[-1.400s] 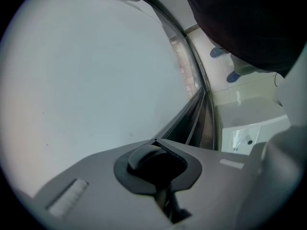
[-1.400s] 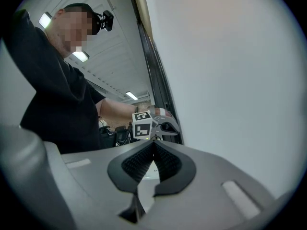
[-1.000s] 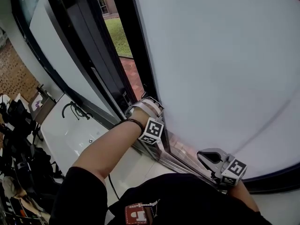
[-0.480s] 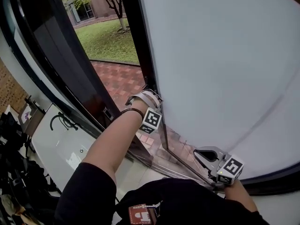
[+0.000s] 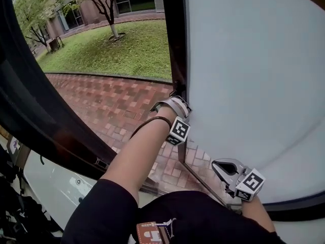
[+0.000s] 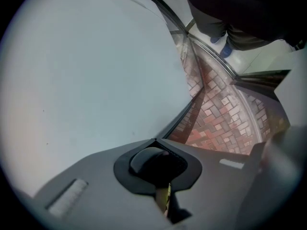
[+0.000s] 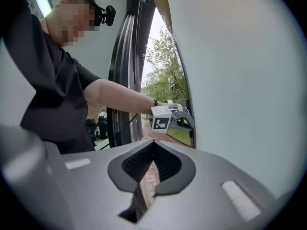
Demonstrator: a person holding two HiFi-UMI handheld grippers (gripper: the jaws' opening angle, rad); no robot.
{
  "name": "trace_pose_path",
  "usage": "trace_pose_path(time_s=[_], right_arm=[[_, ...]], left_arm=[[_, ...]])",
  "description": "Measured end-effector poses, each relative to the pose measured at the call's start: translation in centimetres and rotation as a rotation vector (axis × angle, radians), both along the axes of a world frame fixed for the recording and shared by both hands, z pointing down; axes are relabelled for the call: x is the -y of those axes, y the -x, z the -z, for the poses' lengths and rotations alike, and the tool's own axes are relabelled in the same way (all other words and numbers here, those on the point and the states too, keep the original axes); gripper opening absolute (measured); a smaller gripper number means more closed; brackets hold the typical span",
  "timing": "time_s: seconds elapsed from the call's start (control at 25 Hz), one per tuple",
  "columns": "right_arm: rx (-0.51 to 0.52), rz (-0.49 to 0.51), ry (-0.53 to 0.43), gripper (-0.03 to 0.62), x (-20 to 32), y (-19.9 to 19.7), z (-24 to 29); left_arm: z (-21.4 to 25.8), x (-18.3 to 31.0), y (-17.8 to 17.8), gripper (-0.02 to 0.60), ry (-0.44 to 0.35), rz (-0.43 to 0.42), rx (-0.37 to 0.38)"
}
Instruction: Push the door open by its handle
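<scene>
1. Wider now, the gap beside the door (image 5: pixel 254 85) shows lawn (image 5: pixel 117 50).
2. Left gripper (image 5: pixel 173 104) presses the door's dark edge, fingers together; right gripper (image 5: pixel 223 168) hangs low, fingers together, empty.
3. Probably a heavy, rigid door: push steadily near that edge.

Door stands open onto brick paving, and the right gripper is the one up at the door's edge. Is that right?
Not quite. The head view shows the left gripper up at the edge of the door. The right gripper sits lower down. The door does stand open onto brick paving.
</scene>
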State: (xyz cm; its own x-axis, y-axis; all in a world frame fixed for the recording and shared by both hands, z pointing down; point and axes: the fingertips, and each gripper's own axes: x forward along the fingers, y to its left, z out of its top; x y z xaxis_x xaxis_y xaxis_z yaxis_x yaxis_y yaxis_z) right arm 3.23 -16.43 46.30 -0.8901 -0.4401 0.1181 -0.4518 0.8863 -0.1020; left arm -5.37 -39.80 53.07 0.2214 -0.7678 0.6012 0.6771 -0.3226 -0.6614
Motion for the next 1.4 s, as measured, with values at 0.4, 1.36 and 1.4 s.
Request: trace_pose_path(time_s=[0.4, 1.36, 1.4], right_arm=[[-0.026, -0.102, -0.007, 0.0, 10.0, -3.1, -2.7], [-0.072, -0.373, 0.045, 0.0, 33.0, -21.5, -5.9], [-0.081, -0.38, 0.043, 0.0, 34.1, -21.9, -6.0]], left_arm=[[0.2, 9.2, -8.3, 0.006, -0.006, -0.186, 0.002], [4.6, 20.2, -42.3, 0.009, 0.227, -0.786, -0.301], [5.1, 20.1, -43.0, 0.009, 0.236, -0.811, -0.317]])
